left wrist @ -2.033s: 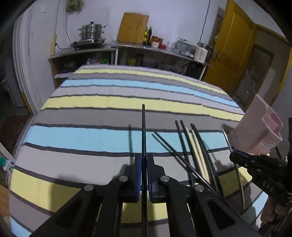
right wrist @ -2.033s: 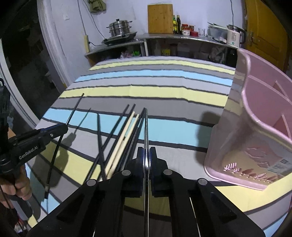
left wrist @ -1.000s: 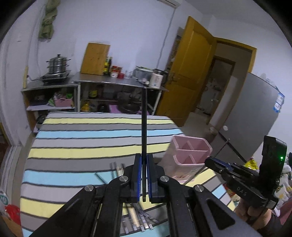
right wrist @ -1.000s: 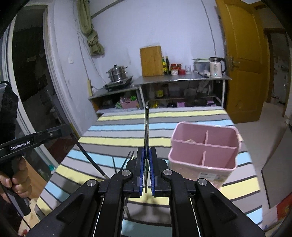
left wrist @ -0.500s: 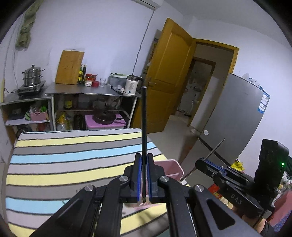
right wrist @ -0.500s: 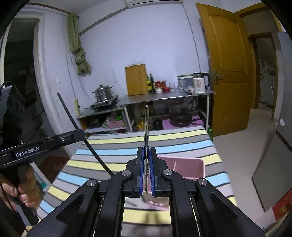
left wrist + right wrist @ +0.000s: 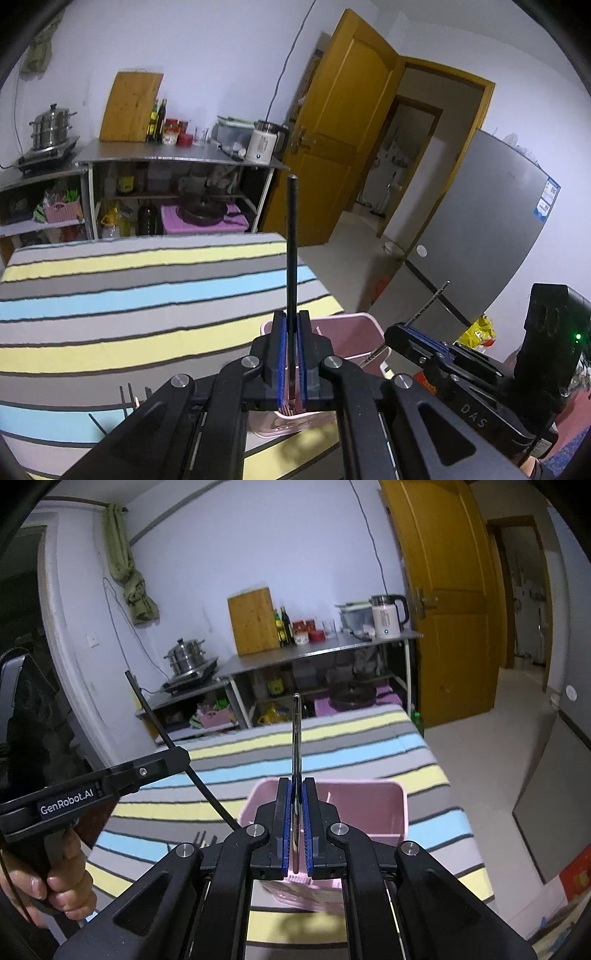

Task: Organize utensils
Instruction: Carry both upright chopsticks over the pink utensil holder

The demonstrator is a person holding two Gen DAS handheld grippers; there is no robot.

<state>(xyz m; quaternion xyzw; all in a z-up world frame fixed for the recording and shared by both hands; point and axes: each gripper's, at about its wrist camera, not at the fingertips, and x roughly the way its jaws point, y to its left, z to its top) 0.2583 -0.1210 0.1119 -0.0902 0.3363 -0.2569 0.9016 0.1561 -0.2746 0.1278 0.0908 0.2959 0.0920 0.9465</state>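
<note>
Left gripper (image 7: pixel 291 360): its jaws are pressed together on a black chopstick (image 7: pixel 291 243), which stands straight up out of them, upper end well above the blue pads.
Right gripper (image 7: pixel 296 829): its jaws are clamped on a silvery metal chopstick (image 7: pixel 296 738), seen edge-on and pointing up and away from the camera.
Left gripper seen from the right wrist (image 7: pixel 162 762): a hand (image 7: pixel 55 882) grips its handle; the black chopstick (image 7: pixel 177 753) runs aslant through the tip, lower end toward the near left corner of the holder.
Right gripper seen from the left wrist (image 7: pixel 400 334): the metal chopstick (image 7: pixel 430 301) sticks up and to the right from its tip.
Pink holder (image 7: pixel 373 805): a pink plastic utensil box with inner dividers, standing on the striped cloth near its right edge, directly below both grippers.
Striped cloth (image 7: pixel 110 302): grey, yellow and blue bands covering the worktop.
Loose chopsticks (image 7: pixel 129 393): only a few ends show on the cloth, left of the holder, partly hidden by the left gripper's body.
</note>
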